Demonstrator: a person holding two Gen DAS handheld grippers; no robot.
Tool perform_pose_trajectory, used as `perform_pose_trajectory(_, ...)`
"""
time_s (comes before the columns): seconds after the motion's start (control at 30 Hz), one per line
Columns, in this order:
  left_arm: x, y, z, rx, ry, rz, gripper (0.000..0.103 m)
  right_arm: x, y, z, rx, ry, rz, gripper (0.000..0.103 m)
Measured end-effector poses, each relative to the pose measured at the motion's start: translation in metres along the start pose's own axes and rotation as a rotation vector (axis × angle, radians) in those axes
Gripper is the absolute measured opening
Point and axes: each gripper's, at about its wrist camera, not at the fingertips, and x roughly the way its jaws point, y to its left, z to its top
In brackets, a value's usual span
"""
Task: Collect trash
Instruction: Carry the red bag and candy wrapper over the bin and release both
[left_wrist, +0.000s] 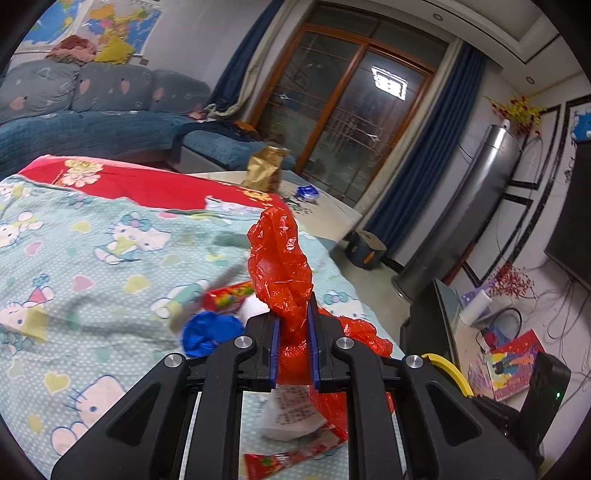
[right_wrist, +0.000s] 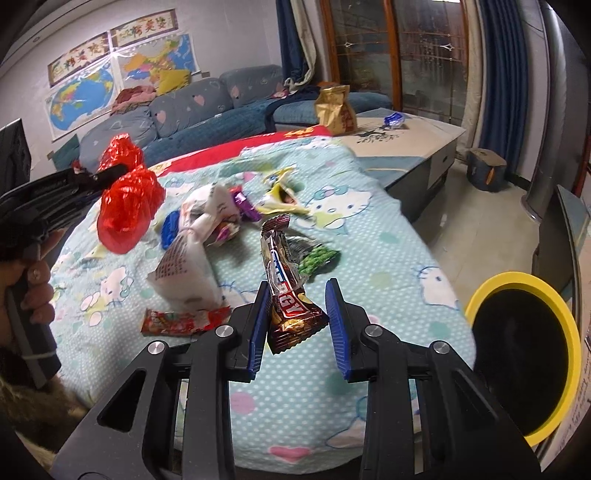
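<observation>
The left hand-held gripper (left_wrist: 291, 325) is clamped on a red plastic bag (left_wrist: 282, 258), which hides much of the litter behind it; only part of a blue wrapper (left_wrist: 207, 332) shows, and a white printed bag (left_wrist: 291, 413) under the fingers is blurred. The right hand-held gripper (right_wrist: 297, 317) stands open around a brown snack wrapper (right_wrist: 286, 291); whether the left pad touches it is hard to say. More wrappers lie on the bed (right_wrist: 369, 258), covered in a pale cartoon-cat sheet. A yellow-rimmed bin (right_wrist: 524, 354), cut off at the frame edge, sits beside the bed. Beyond are a blue sofa (right_wrist: 207, 110), wall maps (right_wrist: 81, 96) and a low desk (right_wrist: 417, 136) carrying a gold bag (right_wrist: 334, 109).
</observation>
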Motion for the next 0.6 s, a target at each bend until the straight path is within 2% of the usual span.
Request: perform_pose_trajectory(0.6,0.029,-0.070,-0.017,0.130,0.066,-0.118,0.012,-0.026,-0.055,0.009,0.079,-0.066,-0.106,0.024)
